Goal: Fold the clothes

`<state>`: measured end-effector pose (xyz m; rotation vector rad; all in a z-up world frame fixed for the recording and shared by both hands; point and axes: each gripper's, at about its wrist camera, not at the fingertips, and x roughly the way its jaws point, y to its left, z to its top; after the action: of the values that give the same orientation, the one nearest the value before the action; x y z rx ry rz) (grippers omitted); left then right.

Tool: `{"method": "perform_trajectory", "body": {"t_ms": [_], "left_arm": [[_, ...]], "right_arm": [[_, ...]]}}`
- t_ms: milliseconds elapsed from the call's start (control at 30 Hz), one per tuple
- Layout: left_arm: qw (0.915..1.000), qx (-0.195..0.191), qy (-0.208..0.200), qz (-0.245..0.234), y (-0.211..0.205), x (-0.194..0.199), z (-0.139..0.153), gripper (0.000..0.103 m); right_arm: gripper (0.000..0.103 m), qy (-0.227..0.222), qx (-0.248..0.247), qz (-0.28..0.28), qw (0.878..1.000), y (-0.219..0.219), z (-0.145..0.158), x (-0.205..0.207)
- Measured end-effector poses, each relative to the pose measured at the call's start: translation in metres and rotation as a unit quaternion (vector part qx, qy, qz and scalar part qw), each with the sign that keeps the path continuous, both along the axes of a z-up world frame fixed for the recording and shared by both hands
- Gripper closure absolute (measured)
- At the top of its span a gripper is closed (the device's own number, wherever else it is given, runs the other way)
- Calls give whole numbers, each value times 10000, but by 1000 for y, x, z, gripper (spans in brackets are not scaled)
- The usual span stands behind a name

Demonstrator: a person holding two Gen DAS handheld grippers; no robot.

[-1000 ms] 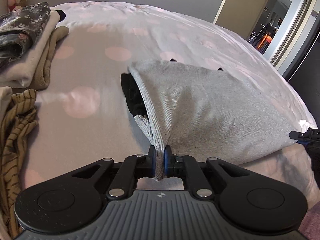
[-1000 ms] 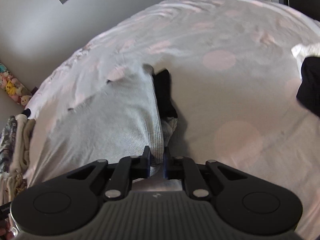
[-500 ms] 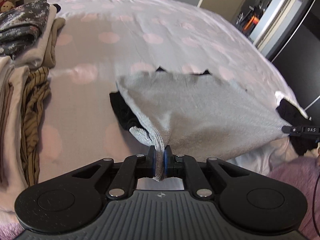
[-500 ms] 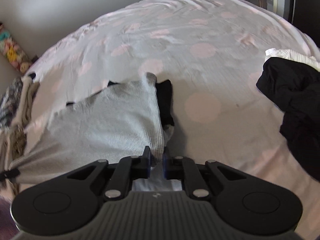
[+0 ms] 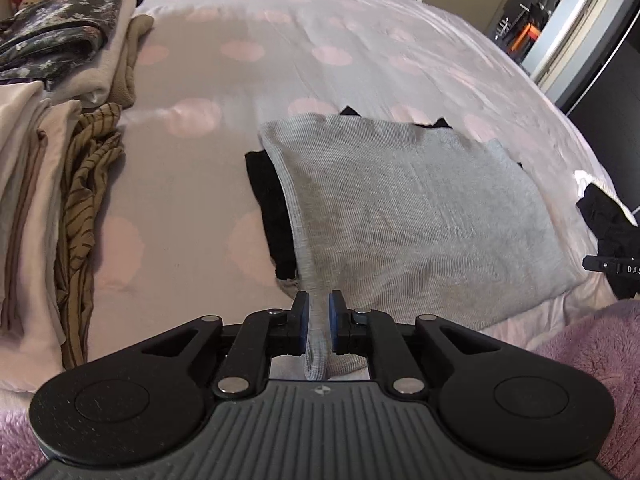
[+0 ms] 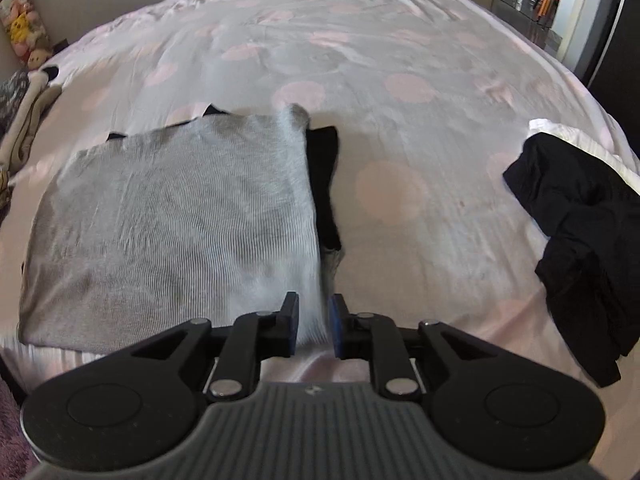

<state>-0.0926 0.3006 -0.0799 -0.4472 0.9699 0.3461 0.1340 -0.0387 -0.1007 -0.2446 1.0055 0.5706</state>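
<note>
A grey ribbed garment (image 5: 408, 216) (image 6: 176, 224) lies folded flat on the polka-dot bed, with a black layer (image 5: 272, 216) (image 6: 324, 184) showing under its side edges. My left gripper (image 5: 319, 320) grips the garment's near left corner, and a strip of fabric hangs between the pads. My right gripper (image 6: 314, 324) has the near right corner between its fingers; the cloth there is blurred. The tip of the right gripper (image 5: 608, 266) shows at the edge of the left wrist view.
Stacks of folded clothes (image 5: 60, 128) line the bed's left side, with a striped brown one (image 5: 88, 184) nearest. A crumpled black garment (image 6: 584, 232) lies on the right. A purple fleece (image 5: 580, 352) covers the near edge. The bedsheet (image 6: 360, 40) stretches beyond.
The grey garment, held stretched and lifted before, has come down flat onto the bed. Both grippers dropped with it, and their jaws stand slightly wider.
</note>
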Motion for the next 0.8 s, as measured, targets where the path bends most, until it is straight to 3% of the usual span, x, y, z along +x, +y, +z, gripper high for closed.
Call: {"method": "perform_trajectory", "body": {"t_ms": [200, 400, 533, 600, 700, 800], "left_arm": [[9990, 52, -431, 140, 1, -5, 13, 85], [9972, 176, -708, 146, 6, 2, 21, 59], [9951, 721, -632, 227, 9, 18, 28, 54], [9907, 1131, -699, 273, 5, 24, 28, 53], [9809, 1743, -795, 341, -1, 34, 27, 52], [9671, 2348, -889, 408, -6, 44, 27, 34]], "right_arm": [[64, -219, 619, -120, 9978, -14, 11, -6], [45, -360, 807, -56, 9961, -11, 16, -8], [31, -477, 741, -26, 9961, -6, 20, -7], [30, -604, 674, -30, 9959, -3, 23, -8], [17, -1070, 773, -142, 9911, -3, 35, -14], [14, -1539, 742, -348, 9847, 3, 44, -15]]}}
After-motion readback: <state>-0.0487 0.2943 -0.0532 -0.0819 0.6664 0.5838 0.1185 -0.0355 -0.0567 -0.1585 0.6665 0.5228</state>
